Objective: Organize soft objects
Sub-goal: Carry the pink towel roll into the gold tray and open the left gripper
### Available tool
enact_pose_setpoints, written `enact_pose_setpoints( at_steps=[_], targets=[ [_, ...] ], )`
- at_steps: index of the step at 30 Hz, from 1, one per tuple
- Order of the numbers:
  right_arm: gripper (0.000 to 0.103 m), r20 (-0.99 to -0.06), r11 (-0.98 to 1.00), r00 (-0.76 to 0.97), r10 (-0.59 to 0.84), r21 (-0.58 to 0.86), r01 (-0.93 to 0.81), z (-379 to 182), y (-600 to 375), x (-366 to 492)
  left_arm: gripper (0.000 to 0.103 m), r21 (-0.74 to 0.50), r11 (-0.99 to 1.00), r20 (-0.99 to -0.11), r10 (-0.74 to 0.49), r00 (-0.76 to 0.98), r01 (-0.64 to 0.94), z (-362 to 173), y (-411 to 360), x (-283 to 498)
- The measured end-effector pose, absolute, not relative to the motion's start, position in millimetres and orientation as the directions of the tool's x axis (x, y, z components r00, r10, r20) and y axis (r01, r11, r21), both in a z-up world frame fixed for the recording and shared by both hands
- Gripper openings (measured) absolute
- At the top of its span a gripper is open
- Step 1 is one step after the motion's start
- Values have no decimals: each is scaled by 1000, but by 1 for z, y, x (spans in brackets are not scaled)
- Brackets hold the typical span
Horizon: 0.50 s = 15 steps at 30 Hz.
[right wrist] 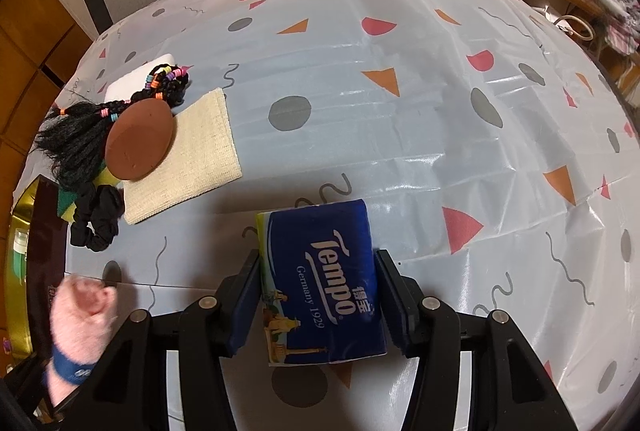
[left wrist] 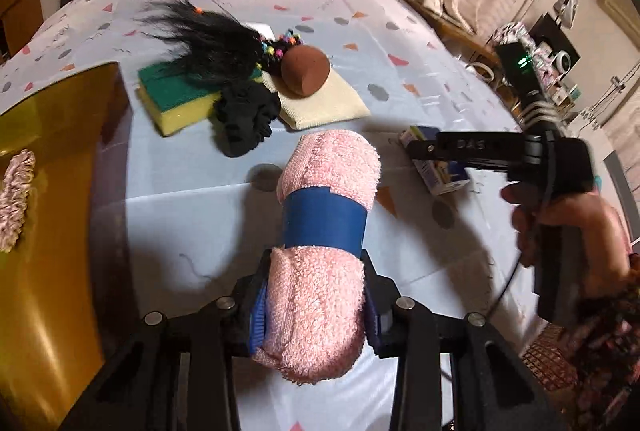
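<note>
Left wrist view. Left claw [left wrist: 316,305] clamped on the near end of the rolled pink towel [left wrist: 326,231]; both pads press into the terry. A blue band [left wrist: 325,221] wraps the roll's middle. The roll extends away from the claw over the surface [left wrist: 400,71], which carries a pale cloth printed with triangles and dots. Landmark: the towel. Beyond its far end, a black scrunchie [left wrist: 246,121]; past that, a green-and-yellow sponge [left wrist: 180,95] with a black hairpiece [left wrist: 212,39] lying over it. Beside these, a brown foam puff [left wrist: 305,71] rests on a cream cloth [left wrist: 324,99]. Left of the towel, a gold tray [left wrist: 56,159] with a pink frilled item [left wrist: 14,199] inside. Right of the towel, the right claw [left wrist: 424,147] held by a hand [left wrist: 568,227], at a tissue pack [left wrist: 444,167].

Right wrist view. Right claw [right wrist: 316,305] clamped on the blue Tempo tissue pack [right wrist: 324,283]; both pads touch the pack's sides, and the pack sits on the surface [right wrist: 400,111]. Towel [right wrist: 84,323] at lower left of the pack, blurred. Up-left of the pack: cream cloth [right wrist: 192,159], brown puff [right wrist: 140,139], hairpiece [right wrist: 76,147], scrunchie [right wrist: 100,219].
</note>
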State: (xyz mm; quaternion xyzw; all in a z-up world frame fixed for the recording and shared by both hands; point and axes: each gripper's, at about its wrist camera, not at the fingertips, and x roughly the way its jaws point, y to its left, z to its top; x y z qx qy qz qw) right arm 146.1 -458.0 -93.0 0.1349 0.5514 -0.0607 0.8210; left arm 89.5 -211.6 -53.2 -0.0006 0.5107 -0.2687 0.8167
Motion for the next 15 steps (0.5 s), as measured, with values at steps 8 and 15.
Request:
enact_pose_setpoints(
  at_steps=[8, 15],
  targets=[
    [55, -920, 960, 391, 30, 135, 244, -92, -454, 144, 38, -298, 859, -802, -462, 379, 416, -23, -168, 88],
    [54, -920, 967, 392, 4, 103, 232, -94, -451, 145, 38, -315, 884, -773, -450, 448, 344, -2, -122, 107]
  ],
)
